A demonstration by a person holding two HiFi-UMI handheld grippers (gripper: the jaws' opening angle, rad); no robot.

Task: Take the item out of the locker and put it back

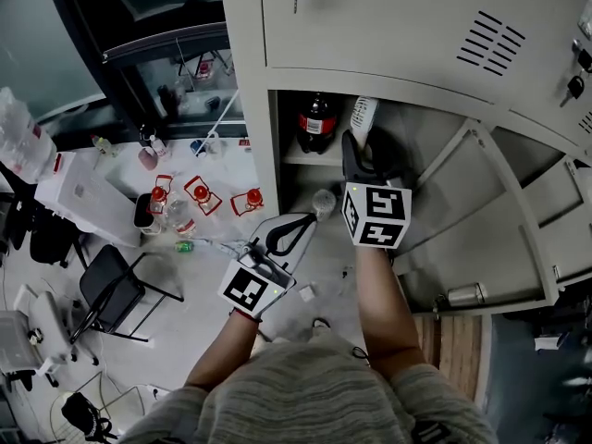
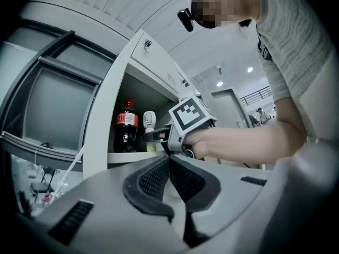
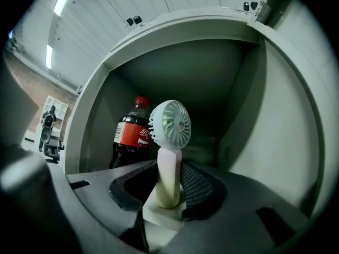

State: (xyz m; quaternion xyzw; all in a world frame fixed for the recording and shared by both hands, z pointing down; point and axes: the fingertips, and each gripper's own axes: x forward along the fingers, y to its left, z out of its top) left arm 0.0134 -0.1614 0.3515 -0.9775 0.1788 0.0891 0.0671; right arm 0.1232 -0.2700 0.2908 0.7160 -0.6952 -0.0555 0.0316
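Note:
A small white handheld fan (image 3: 169, 123) stands upright on the locker shelf (image 1: 294, 155), just right of a cola bottle (image 3: 131, 136). My right gripper (image 3: 169, 187) reaches into the open compartment, and the fan's handle is pinched between its two pads. The head view shows the fan (image 1: 363, 118) above the right gripper (image 1: 359, 148), with the bottle (image 1: 316, 123) to its left. My left gripper (image 1: 310, 218) hangs outside and below the compartment, its pads together and holding nothing. From the left gripper (image 2: 169, 160), the fan (image 2: 149, 121) and bottle (image 2: 126, 126) show behind the right gripper (image 2: 153, 135).
The locker door (image 1: 490, 211) swings open to the right, with a can (image 1: 467, 294) on its lower ledge. Closed lockers (image 1: 416, 26) sit above. At left is a table with red-topped flasks (image 1: 201, 192), and a black chair (image 1: 116, 289) stands near it.

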